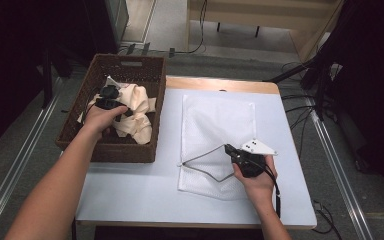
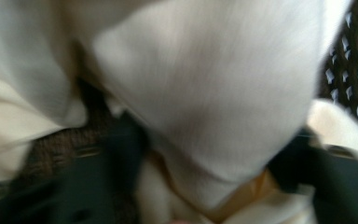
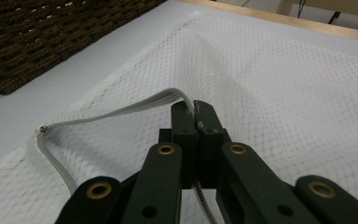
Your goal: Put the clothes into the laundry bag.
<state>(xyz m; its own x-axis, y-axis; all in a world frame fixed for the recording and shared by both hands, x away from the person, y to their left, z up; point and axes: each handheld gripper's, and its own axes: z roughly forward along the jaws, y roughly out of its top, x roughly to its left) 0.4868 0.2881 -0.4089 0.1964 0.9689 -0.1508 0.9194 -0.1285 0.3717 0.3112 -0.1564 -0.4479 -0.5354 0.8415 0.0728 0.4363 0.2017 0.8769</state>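
the left gripper (image 1: 111, 101) is closing on the cream cloth (image 1: 136, 111) in the basket (image 1: 75, 131), and the mesh bag (image 1: 215, 125), its zip edge pinched up by the right gripper (image 1: 228, 149), lies off to the right on the table (image 1: 130, 185).

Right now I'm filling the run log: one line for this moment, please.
left gripper: in basket, cream cloth between fingers | right gripper: shut on mesh bag rim, opening lifted

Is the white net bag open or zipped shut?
Open. The right gripper pinches one zipper edge of the mesh laundry bag and lifts it off the table, making a triangular mouth.
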